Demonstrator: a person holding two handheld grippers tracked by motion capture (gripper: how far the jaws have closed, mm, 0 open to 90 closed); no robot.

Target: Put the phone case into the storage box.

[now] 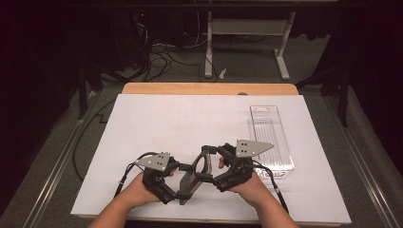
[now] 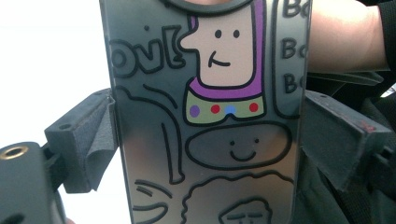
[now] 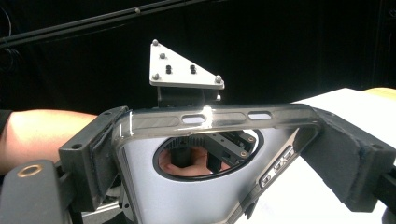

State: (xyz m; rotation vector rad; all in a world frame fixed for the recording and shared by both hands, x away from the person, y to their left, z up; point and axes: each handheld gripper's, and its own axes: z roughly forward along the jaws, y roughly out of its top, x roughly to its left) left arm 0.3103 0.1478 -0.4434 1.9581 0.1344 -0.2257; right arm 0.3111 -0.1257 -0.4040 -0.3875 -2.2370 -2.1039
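White table [image 1: 142, 123] bears one clear tray [image 1: 271, 137]. Both the left gripper [image 1: 183, 183] and right gripper [image 1: 211, 159] clamp one phone case [image 2: 205, 140]; its cartoon lettering is cut off, unreadable.

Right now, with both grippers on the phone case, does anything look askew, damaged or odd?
Nothing stands out. The phone case is held off the table between the left gripper and right gripper, tilted but with no damage I can see. The clear plastic box lies flat on the white sheet.

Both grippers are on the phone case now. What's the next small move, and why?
Probably lift it slightly. The left gripper clamps the phone case across its sides, the right gripper clamps its camera-hole end, so both hold it just above the table.
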